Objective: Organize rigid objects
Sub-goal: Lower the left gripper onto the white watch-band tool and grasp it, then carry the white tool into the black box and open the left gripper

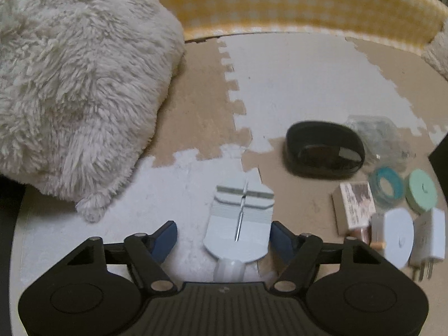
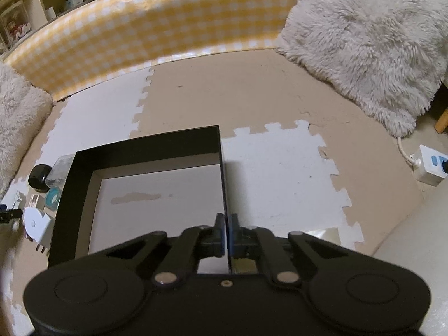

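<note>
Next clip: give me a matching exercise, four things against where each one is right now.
1 left gripper
2 right gripper
3 black oval case
4 white plug adapter

A pinching the black box wall
B beside the white disc
C open around the white link tool
D on the mat, beyond the printed carton

Pairs: 1-C, 2-A, 3-D, 4-B

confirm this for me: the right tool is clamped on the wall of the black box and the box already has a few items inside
Not quite. The right tool is clamped on the wall of the black box, but the right wrist view shows the box holds nothing: only its bare pale floor. The small items lie outside it.
</note>
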Action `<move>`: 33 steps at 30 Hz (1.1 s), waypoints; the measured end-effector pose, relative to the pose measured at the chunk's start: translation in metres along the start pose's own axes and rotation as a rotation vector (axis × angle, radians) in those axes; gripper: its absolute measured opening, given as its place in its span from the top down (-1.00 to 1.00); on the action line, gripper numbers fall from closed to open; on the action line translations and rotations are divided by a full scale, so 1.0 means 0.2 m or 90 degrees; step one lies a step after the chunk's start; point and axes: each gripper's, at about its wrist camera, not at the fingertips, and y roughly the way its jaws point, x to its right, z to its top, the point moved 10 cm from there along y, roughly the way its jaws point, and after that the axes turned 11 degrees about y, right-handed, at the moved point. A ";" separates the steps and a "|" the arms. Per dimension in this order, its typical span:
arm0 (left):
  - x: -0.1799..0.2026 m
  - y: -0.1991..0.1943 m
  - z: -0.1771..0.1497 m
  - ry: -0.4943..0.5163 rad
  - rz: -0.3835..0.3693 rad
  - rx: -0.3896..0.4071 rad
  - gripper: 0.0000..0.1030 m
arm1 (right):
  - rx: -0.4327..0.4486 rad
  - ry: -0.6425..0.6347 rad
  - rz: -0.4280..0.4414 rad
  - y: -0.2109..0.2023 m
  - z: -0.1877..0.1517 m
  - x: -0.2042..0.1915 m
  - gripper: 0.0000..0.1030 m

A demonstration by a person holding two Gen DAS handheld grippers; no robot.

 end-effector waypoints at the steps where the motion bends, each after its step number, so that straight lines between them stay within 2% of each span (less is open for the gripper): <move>1: 0.00 0.00 0.00 -0.010 -0.012 0.003 -0.12 | 0.000 -0.002 -0.001 0.00 0.00 0.00 0.94; 3: 0.01 -0.01 0.01 -0.028 -0.029 0.003 0.03 | 0.001 -0.002 0.000 0.01 0.00 0.00 0.94; 6: 0.03 -0.02 0.01 -0.025 -0.016 -0.004 0.05 | -0.001 -0.008 -0.002 0.01 0.00 -0.01 0.94; 8: 0.03 -0.04 0.02 -0.047 -0.018 -0.003 0.05 | -0.002 -0.010 -0.006 0.02 0.00 -0.01 0.94; 15: 0.11 -0.25 0.12 -0.120 -0.079 0.054 0.07 | -0.003 -0.006 -0.003 0.02 0.00 -0.01 0.94; 20: 0.31 -0.43 0.20 -0.131 -0.158 0.099 0.07 | -0.005 -0.007 -0.005 0.02 0.00 -0.01 0.94; 29: 0.80 -0.66 0.32 -0.186 -0.357 0.159 0.07 | -0.003 -0.005 -0.014 0.02 0.00 -0.01 0.94; 31: 0.92 -0.67 0.34 -0.189 -0.384 0.164 0.07 | -0.002 -0.009 -0.017 0.02 -0.01 -0.02 0.94; 33: 1.00 -0.67 0.34 -0.190 -0.389 0.171 0.07 | -0.002 -0.012 -0.020 0.02 -0.01 -0.02 0.94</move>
